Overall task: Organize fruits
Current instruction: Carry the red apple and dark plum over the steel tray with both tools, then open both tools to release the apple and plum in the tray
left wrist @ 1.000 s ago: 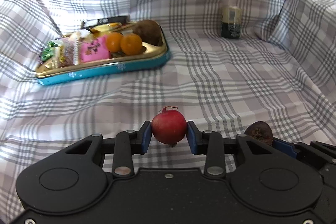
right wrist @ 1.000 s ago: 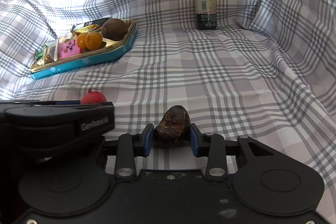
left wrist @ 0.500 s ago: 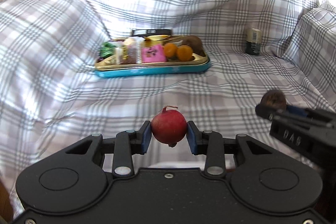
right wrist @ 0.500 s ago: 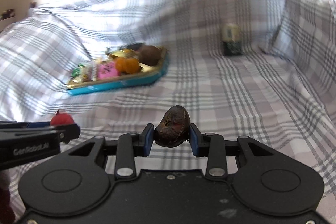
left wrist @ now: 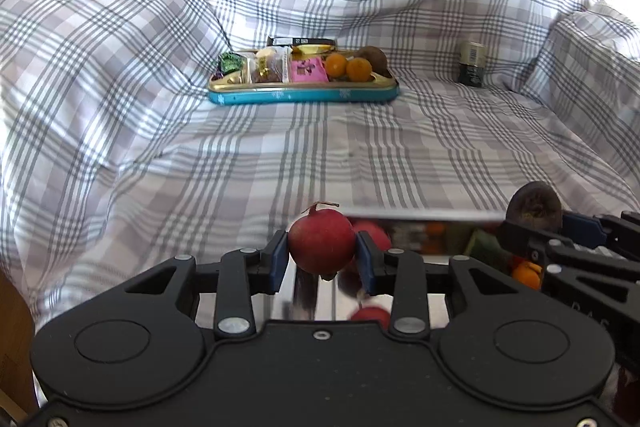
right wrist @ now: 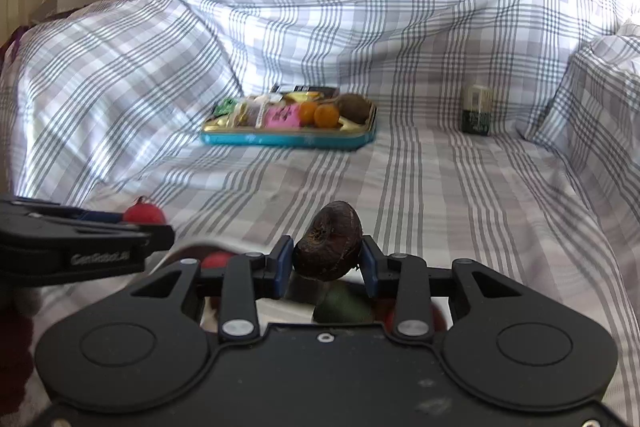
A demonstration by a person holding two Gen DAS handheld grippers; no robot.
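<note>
The left gripper (left wrist: 322, 259) clamps a red fruit (left wrist: 322, 245), the right gripper (right wrist: 327, 263) a dark fruit (right wrist: 328, 241), over a part-filled shiny tray (left wrist: 420, 217); oranges (left wrist: 348, 67) remain in the far tin (left wrist: 304, 95).

Checked cloth cover (left wrist: 280, 155), matt, creased. Tin tray (left wrist: 304, 95): glossy metal, gold rim. Red fruit (left wrist: 322, 247) smooth; brown fruit (right wrist: 328, 241) rough, wrinkled. Gripper bodies matt black plastic.

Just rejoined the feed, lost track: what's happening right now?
Each hand-held gripper carries one fruit. The left gripper is shut on a red fruit; the right gripper is shut on a dark brown fruit. Both hang above a shiny container at the near edge, with other fruit in it. The blue tray of snacks and oranges sits farther back.
</note>
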